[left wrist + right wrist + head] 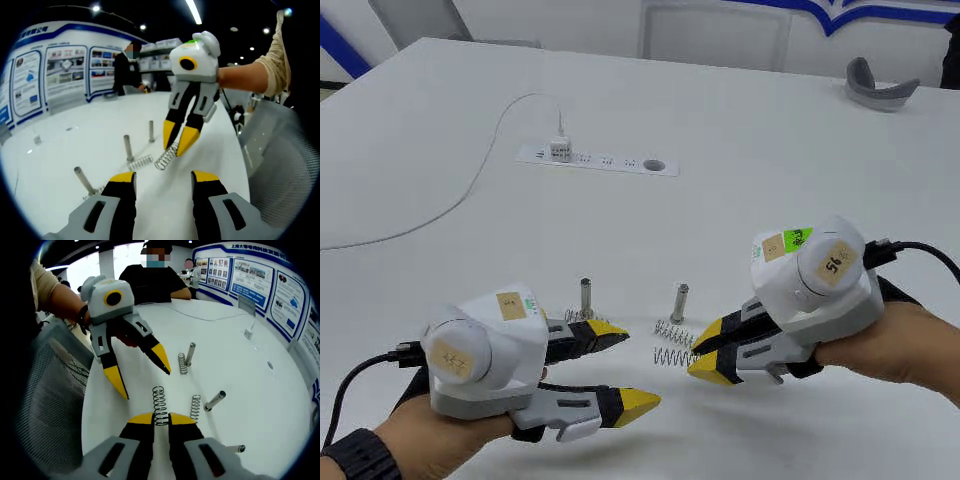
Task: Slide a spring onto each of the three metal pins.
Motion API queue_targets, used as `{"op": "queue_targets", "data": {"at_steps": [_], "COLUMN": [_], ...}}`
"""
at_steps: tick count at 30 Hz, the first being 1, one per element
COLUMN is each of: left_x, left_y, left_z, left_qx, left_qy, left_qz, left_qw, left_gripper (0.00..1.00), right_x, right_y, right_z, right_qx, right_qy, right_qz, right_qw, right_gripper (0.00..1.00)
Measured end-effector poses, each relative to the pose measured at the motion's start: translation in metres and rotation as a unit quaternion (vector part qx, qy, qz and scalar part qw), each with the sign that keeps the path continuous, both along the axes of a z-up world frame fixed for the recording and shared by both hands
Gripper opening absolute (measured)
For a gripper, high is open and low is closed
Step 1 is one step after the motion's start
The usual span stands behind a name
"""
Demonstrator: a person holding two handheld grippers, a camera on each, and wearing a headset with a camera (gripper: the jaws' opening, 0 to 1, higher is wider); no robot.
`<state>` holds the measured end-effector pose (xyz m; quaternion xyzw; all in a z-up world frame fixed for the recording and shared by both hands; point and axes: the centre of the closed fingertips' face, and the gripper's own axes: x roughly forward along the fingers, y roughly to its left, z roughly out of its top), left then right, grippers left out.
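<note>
Spring (159, 400) pinched in jaws of right gripper (160, 417); left gripper (636, 368) jaws open; pins (679, 300) at twelve o'clock seem bare.

The white table (750, 140) bears three upright metal pins (128, 148) ahead of the left gripper (164, 176), a loose spring (195, 406) just beside the right gripper (161, 418), whose tips pinch the held spring (159, 402), a pin-side spring (182, 363) near the left tips, and a power strip (597, 159) far beyond
</note>
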<state>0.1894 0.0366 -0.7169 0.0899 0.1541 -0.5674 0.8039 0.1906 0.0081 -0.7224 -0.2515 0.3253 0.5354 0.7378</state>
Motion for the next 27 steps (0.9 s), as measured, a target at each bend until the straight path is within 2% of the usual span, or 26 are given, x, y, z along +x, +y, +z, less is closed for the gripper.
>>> {"op": "queue_targets", "data": {"at_steps": [9, 27], "left_x": [-0.004, -0.011], "left_y": [-0.006, -0.009], "left_z": [0.002, -0.004], "left_qx": [-0.001, 0.02], "left_qy": [-0.016, -0.047], "left_qz": [-0.019, -0.049], "left_qw": [0.9997, 0.9975], "left_gripper": [0.35, 0.14], "right_x": [-0.008, -0.018], "right_y": [0.012, 0.017], "right_z": [0.001, 0.001], "right_qx": [-0.004, -0.021], "right_qy": [-0.002, -0.001], "right_qz": [0.033, 0.062], "right_qw": [0.9995, 0.9978], "right_gripper": [0.12, 0.12]}}
